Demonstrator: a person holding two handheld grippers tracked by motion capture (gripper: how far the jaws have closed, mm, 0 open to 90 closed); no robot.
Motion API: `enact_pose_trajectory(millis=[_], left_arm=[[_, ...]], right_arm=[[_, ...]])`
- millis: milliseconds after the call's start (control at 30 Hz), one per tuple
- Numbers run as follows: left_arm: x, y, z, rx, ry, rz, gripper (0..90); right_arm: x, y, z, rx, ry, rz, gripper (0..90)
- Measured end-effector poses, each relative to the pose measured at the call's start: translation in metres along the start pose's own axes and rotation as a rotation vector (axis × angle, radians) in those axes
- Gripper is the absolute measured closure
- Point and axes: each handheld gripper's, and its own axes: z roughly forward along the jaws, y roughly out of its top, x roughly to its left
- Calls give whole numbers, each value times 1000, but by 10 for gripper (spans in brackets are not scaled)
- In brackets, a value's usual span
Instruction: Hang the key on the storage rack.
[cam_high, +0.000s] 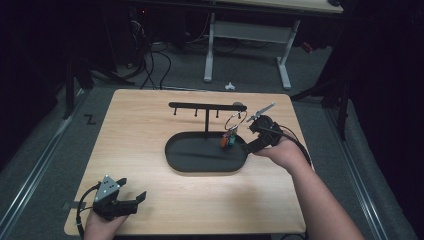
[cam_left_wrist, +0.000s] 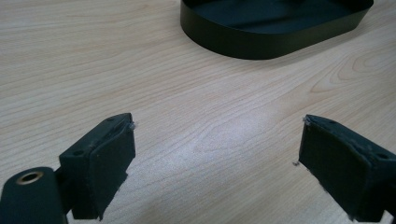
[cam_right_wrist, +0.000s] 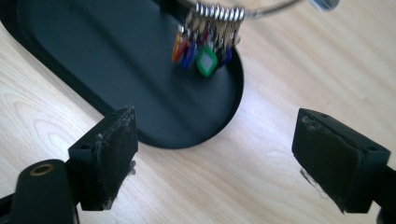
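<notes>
- Right gripper (cam_right_wrist: 215, 154): jaws spread wide, nothing between the pads, light wooden worktop (cam_right_wrist: 303, 84) beneath the gap.
- Just ahead of those jaws and above them: bunch of small coloured plastic key tags (cam_right_wrist: 205, 49), orange, blue, green and purple, strung by metal clips on a large thin wire ring (cam_right_wrist: 273, 8); tags dangling over the near rounded end of the black oval tray (cam_right_wrist: 93, 56).
- From above: ring (cam_high: 235, 121) hanging at the right end of the black T-shaped hook rack (cam_high: 206, 106) standing in the tray (cam_high: 172, 150), with the right gripper (cam_high: 262, 131) just beside it, on its right.
- Decisive relation: ring plane roughly upright, tags straight down, the bunch up and slightly left of the open gap; a short reach forward and upward judged enough to bring the pads round ring or tags.
- Left gripper (cam_left_wrist: 217, 158): jaws likewise apart and empty, over bare worktop, tray wall (cam_left_wrist: 261, 44) well ahead.
- From above: left gripper (cam_high: 117, 200) at the near left corner, well apart from rack and ring; right hand clearly the nearer.
</notes>
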Motion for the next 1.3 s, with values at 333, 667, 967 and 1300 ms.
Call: enact_pose_trajectory(millis=[333, 667, 967, 1300], left_arm=[[0, 0, 1, 3, -4, 5, 113], [-2, 0, 1, 7, 1, 14, 113], [-3, 1, 3, 11, -3, 18, 113], [-5, 2, 4, 12, -4, 24, 113]], right_arm=[[8, -43, 24, -45, 19, 29, 166], [24, -97, 43, -210, 21, 113, 170], [48, -168, 59, -437, -13, 213, 207], [41, -184, 57, -471, -28, 269, 187]])
